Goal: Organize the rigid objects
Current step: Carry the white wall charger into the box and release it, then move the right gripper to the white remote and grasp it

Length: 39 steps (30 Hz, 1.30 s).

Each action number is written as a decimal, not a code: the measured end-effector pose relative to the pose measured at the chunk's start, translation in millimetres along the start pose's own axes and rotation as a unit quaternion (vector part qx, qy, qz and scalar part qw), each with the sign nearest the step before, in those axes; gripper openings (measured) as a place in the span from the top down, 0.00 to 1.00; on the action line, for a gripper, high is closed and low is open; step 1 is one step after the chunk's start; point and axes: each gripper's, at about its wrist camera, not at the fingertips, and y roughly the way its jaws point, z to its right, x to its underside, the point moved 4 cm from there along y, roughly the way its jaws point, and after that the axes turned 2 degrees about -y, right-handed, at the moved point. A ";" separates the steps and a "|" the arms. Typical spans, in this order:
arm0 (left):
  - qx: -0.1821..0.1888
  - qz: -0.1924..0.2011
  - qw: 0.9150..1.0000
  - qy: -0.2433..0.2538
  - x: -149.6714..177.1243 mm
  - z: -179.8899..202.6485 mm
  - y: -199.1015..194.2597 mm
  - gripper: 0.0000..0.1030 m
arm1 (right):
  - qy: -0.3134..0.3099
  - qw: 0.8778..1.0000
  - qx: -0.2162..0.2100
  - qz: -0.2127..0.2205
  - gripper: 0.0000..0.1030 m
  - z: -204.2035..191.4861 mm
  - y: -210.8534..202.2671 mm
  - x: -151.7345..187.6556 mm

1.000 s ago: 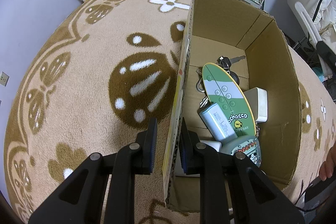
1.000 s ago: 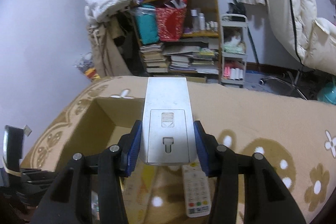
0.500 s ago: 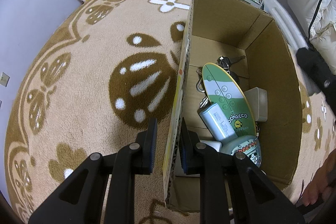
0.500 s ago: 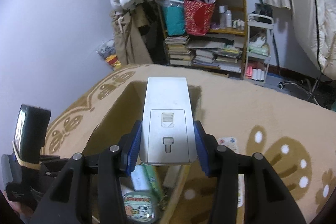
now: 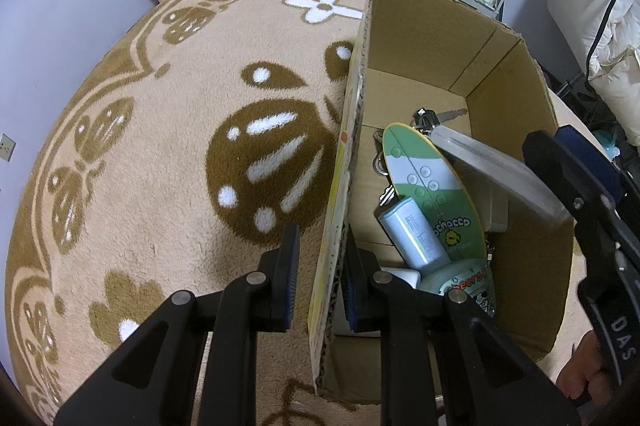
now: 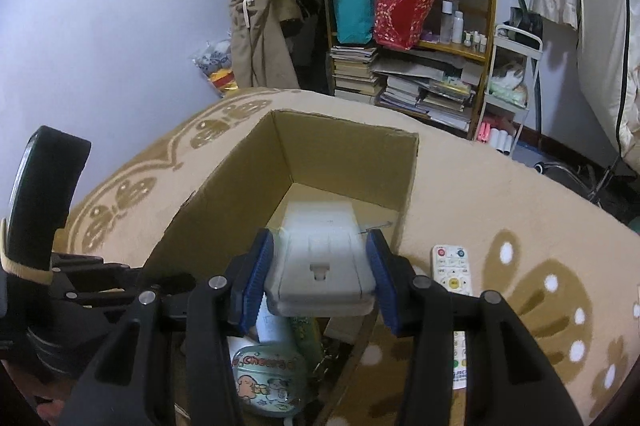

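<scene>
Covering floor: tan rug (image 5: 168,130) w/ brown motifs | bookshelf (image 6: 412,38) behind

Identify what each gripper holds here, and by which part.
The left gripper pinches the cardboard box by its side wall. The right gripper clamps a silver remote control across its sides near the rear end, over the box.

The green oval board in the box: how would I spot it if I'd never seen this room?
Find the open cardboard box standing on the beige patterned rug. Inside, among keys, a pale blue power bank and a round cartoon tin, lies the green oval board. It alone is long and pointed, green with a white band, yellow-edged and dotted with small raised bumps.
</scene>
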 end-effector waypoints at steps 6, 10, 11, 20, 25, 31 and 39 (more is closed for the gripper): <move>-0.004 0.001 1.000 0.004 0.5 0.4 2.3 0.82 | 0.006 1.000 -0.001 0.001 0.49 1.4 -5.8 -4.4; -0.004 0.001 1.000 0.004 0.3 0.7 1.9 0.82 | 0.017 1.000 0.008 0.012 0.29 8.2 -13.7 -6.0; -0.004 0.001 1.000 0.004 0.4 0.7 2.0 0.82 | 0.021 1.000 0.013 0.015 0.26 11.4 -15.7 -6.3; -0.005 0.001 1.000 0.005 0.6 0.7 2.2 0.82 | 0.074 0.996 0.045 0.000 0.13 53.7 -18.9 -2.1; 0.003 -0.002 1.000 -0.006 0.5 -1.0 2.1 0.82 | 0.107 0.991 0.078 -0.013 0.04 80.4 -14.8 8.3; -0.006 0.001 1.000 0.003 1.0 1.8 1.3 0.82 | 0.132 0.987 0.083 -0.027 0.03 98.1 -7.3 23.1; -0.004 0.000 1.000 0.001 0.7 1.9 0.9 0.82 | 0.148 0.983 0.098 -0.054 0.03 116.9 12.0 41.9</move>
